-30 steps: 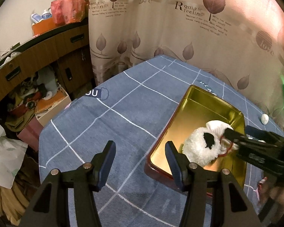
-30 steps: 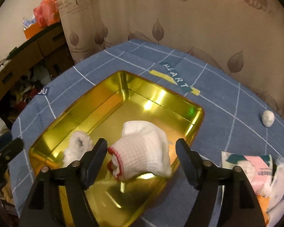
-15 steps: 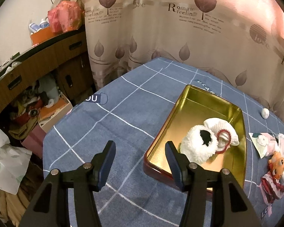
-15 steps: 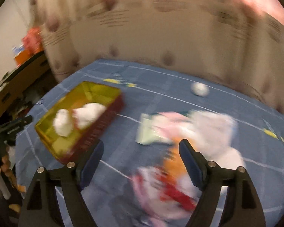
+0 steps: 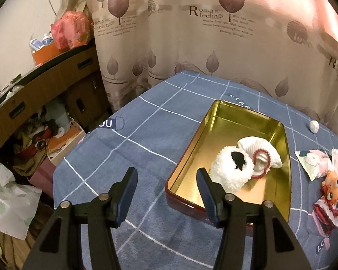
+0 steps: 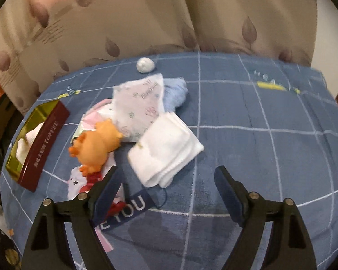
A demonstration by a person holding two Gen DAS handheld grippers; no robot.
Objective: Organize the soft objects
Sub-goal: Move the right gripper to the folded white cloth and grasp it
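The curtain (image 5: 213, 45) backs both views; only the left wrist view resolves its print, "Romantic feeling". That view alone also shows the wooden cabinet (image 5: 45, 83) at left. The worktop (image 5: 146, 139) carries a blue checked cloth; its patch reads "OU" in the left view and "YOU" in the right.

The gold tin (image 5: 243, 121) shows its interior in the left view, holding a fluffy white plush (image 5: 229, 171) touching a white knitted item (image 5: 261, 150) with a red cuff. The right view alone shows the tin's red outer wall, lettered "TOFFEE".

The loose pile beside the tin appears fully only in the right view: folded white cloth (image 6: 166, 148), printed tissue pack (image 6: 139, 110), blue cloth (image 6: 175, 92), orange toy (image 6: 97, 146). A small white ball (image 6: 145, 65) lies apart, near the curtain.

Left hand-held gripper (image 5: 166, 184): spread, empty, above the cloth at the tin's near corner. Right hand-held gripper (image 6: 165, 180): spread, empty, above the near end of the white cloth.
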